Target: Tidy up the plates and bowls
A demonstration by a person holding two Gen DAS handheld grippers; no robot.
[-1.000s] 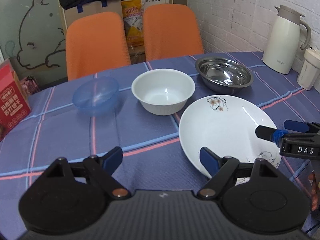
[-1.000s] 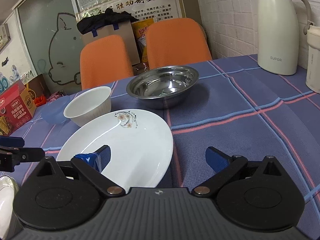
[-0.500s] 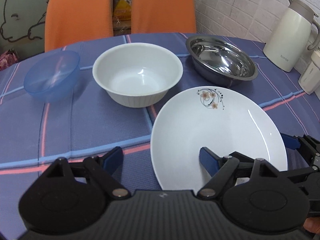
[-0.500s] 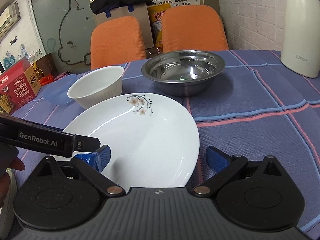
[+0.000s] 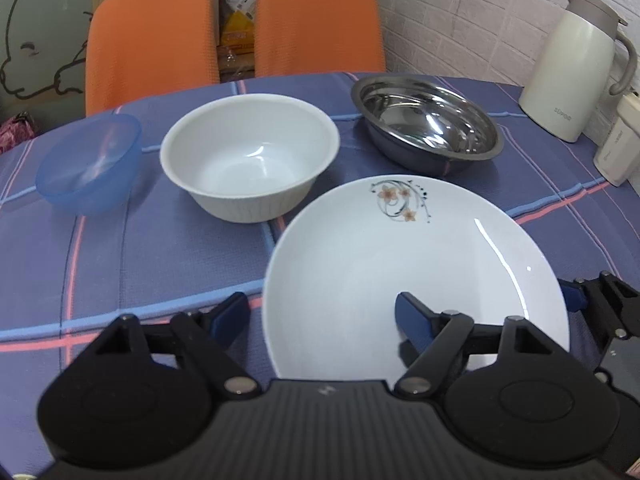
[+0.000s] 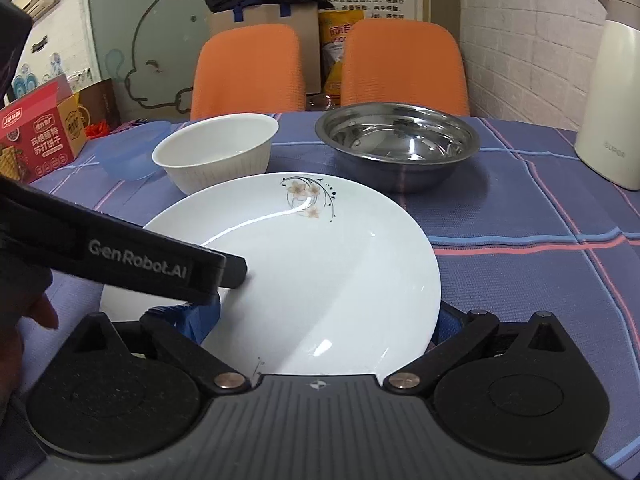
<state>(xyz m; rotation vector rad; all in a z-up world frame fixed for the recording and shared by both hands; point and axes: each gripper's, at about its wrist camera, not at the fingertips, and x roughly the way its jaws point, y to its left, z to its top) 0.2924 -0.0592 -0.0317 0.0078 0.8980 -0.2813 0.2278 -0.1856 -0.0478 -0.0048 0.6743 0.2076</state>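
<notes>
Step in hand, judged: both grippers closing in on plate, centre-bottom of both views, on worktop.

Left gripper: jaws open, straddling plate's left rim, one finger over plate.

Right gripper: jaws open, plate's near edge between them.

Next move likely calls for pinching rim, lifting level.

Count: one plate; three bowls: blue bowl left, white bowl centre, steel bowl upper right.

White plate w/ small peach flower motif; white bowl; blue translucent bowl; steel bowl; purple-blue tablecloth w/ pink & lt-blue plaid; orange chairs.
</notes>
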